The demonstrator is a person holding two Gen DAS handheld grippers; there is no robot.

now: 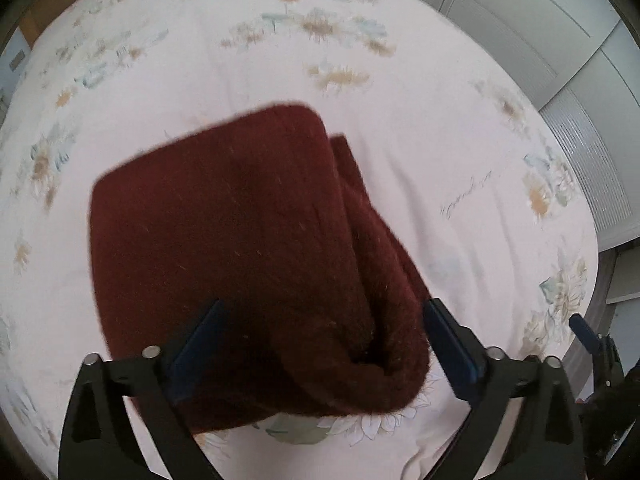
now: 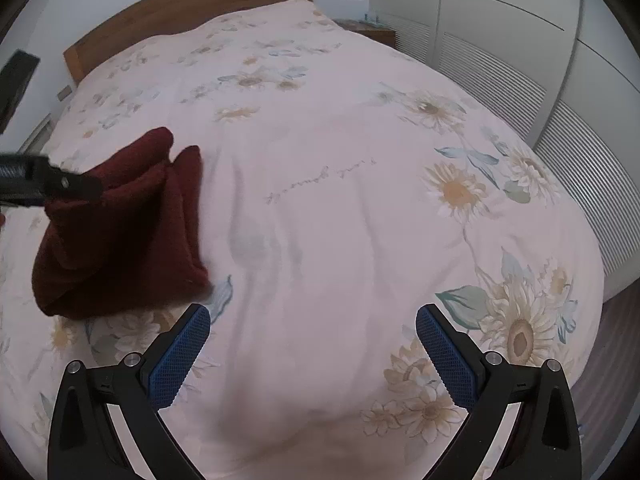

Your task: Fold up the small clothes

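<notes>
Below the left wrist camera, the left hand-held gripper (image 1: pixel 322 330) stands with its jaws spread wide, and the folded dark red knit garment (image 1: pixel 248 264) lies between and beyond its blue pads (image 1: pixel 200 344). Neither pad presses on the cloth: the left one sits over the garment's near edge, the right one just beside its rolled right fold, so the garment is released. It rests in a thick, folded bundle on the pale pink bedspread (image 1: pixel 420 128), which is printed with sunflowers and a line of script. A second layer of the same cloth peeks out along the bundle's right side. At the lower right edge of this view a part of the right hand-held gripper (image 1: pixel 588 334) shows, well apart from the garment. White louvred wardrobe doors (image 1: pixel 560 60) stand beyond the bed. From the right wrist camera, the right hand-held gripper (image 2: pixel 312 332) is likewise spread open, with nothing but bare bedspread between its blue textured pads (image 2: pixel 180 356). The red garment lies to the left of it, near but not touching its left pad. A black part of the left tool (image 2: pixel 44 184) reaches in from the left edge over the garment. A wooden headboard (image 2: pixel 192 4) closes the far end of the bed.
</notes>
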